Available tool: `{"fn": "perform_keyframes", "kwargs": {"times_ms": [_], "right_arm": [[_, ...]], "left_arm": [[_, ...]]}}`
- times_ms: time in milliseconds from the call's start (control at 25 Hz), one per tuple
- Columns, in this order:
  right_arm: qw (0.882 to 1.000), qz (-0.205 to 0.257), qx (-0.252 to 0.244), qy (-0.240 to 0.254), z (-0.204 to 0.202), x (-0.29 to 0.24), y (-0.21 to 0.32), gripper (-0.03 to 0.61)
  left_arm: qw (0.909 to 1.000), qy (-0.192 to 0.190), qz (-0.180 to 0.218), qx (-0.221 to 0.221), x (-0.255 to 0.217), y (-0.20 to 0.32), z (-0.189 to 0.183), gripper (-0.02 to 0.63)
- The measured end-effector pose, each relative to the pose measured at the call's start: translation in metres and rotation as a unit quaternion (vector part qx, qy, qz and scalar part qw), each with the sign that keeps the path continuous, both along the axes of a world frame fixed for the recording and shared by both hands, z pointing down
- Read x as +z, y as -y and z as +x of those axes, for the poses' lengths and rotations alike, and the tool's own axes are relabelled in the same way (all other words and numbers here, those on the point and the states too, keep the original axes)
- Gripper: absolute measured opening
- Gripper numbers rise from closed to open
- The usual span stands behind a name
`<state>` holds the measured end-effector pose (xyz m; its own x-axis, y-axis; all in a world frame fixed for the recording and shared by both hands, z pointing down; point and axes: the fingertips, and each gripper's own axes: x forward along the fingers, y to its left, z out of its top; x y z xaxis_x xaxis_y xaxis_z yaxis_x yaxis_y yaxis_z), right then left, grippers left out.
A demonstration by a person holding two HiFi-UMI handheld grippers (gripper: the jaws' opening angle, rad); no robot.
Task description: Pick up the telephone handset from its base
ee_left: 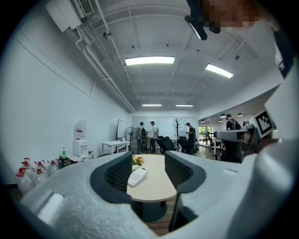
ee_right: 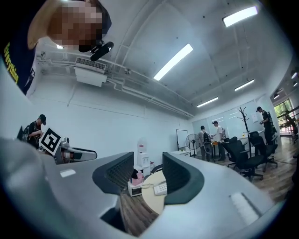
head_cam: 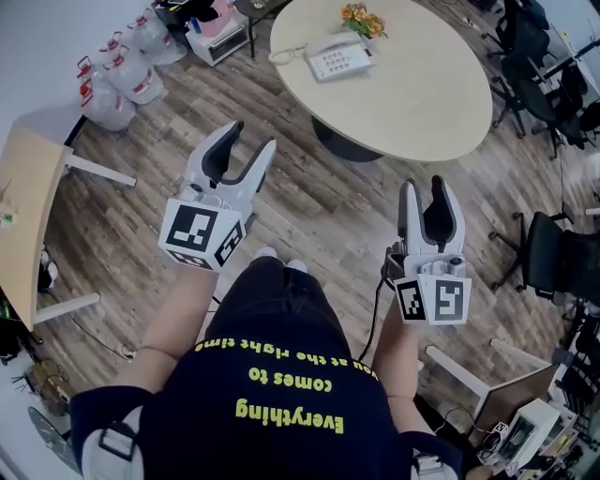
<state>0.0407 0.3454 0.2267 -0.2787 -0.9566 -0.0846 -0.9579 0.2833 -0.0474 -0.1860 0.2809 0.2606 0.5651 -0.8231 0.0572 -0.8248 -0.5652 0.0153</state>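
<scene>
A white telephone (head_cam: 336, 58) with its handset on the base lies near the far left edge of a round beige table (head_cam: 422, 94). It shows small in the left gripper view as the telephone (ee_left: 137, 176) and in the right gripper view as the telephone (ee_right: 160, 188). My left gripper (head_cam: 251, 142) is held level over the wood floor, well short of the table, open and empty. My right gripper (head_cam: 424, 192) hangs to the right, also open and empty, nearer to me.
A small flower pot (head_cam: 364, 21) stands by the telephone. Water jugs (head_cam: 117, 75) and a pink-topped box (head_cam: 216, 33) sit on the floor at the far left. A wooden desk (head_cam: 28, 216) is at left, office chairs (head_cam: 553, 262) at right. People stand far off (ee_left: 152, 136).
</scene>
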Motion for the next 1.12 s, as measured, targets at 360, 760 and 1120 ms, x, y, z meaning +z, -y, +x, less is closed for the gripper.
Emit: {"fn": "perform_keyframes", "kwargs": {"times_ms": [360, 760, 1120], "right_arm": [[1.0, -0.02, -0.005, 0.012, 0.016, 0.013, 0.019, 0.267], [1.0, -0.023, 0.005, 0.009, 0.028, 0.01, 0.103, 0.272], [1.0, -0.023, 0.012, 0.006, 0.016, 0.006, 0.19, 0.272]], "left_arm": [[1.0, 0.004, 0.002, -0.004, 0.004, 0.026, 0.019, 0.345], [0.9998, -0.004, 0.006, 0.019, 0.003, 0.116, 0.04, 0.353], [0.9991, -0.01, 0.006, 0.04, 0.002, 0.204, 0.038, 0.353]]}}
